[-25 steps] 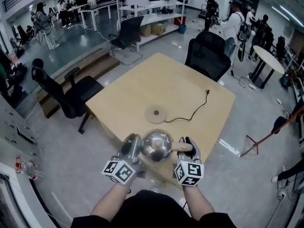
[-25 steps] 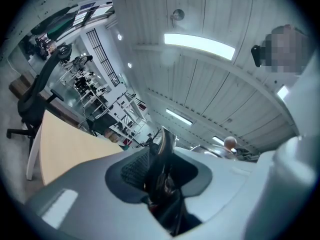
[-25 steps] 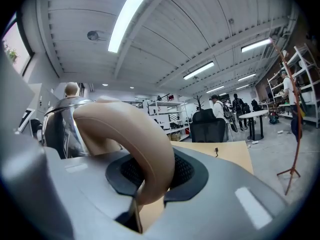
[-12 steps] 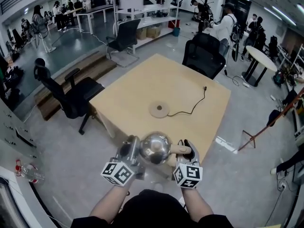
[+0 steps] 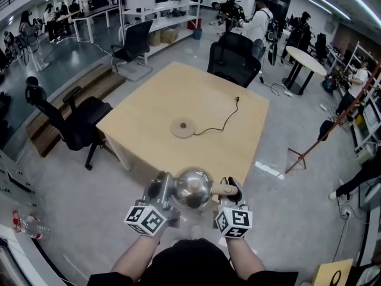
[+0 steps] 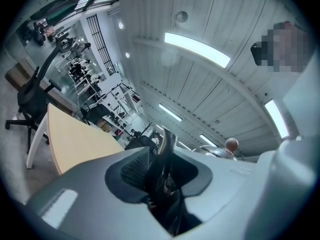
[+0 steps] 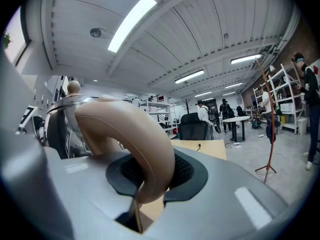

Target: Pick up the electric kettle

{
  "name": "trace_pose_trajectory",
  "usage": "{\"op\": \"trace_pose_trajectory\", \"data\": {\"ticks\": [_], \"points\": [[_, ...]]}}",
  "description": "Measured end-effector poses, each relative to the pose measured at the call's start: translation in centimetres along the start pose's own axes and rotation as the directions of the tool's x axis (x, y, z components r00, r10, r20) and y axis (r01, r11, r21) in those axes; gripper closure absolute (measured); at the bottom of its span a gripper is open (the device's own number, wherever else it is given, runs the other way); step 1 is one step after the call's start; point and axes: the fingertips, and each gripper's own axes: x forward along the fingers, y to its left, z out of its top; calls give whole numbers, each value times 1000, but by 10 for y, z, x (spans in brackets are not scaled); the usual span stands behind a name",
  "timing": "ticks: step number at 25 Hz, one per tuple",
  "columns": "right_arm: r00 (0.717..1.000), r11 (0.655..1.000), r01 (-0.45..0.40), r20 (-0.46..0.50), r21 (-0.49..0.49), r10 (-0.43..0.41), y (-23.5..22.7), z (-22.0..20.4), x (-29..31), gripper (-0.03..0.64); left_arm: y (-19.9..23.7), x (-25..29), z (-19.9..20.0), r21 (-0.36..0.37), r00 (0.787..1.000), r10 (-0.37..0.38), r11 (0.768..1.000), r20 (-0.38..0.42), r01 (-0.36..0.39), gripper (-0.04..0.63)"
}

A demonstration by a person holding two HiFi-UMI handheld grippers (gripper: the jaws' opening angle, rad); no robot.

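Kettle [image 5: 191, 186] is airborne, right gripper [image 5: 230, 188] clamped on its handle [image 7: 131, 134], left gripper [image 5: 159, 188] pinching the spout [image 6: 162, 176]; both should squeeze evenly and carry it level

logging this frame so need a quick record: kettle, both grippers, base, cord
kettle: in the air, off its base
right gripper: shut on handle
left gripper: shut on kettle, side opposite handle
base: on table, nothing on it
cord: from base to plug lying on table
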Motion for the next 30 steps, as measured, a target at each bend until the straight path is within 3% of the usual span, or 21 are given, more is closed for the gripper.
{"op": "trace_pose_trajectory", "data": {"ticks": [10,16,30], "points": [[998,999,-52,20,2,52,-1,10,9,545,-9,3,9,25,999,16,1000,33,-17,500],[997,998,-67,32,-18,67,-29,21,6,545,-30,12,-8,21,999,10,1000,42,-11,500],[992,993,-117,40,-11,117,-47,26,18,545,-41,22,-17,37,997,35,999,63,-37,500]]}}
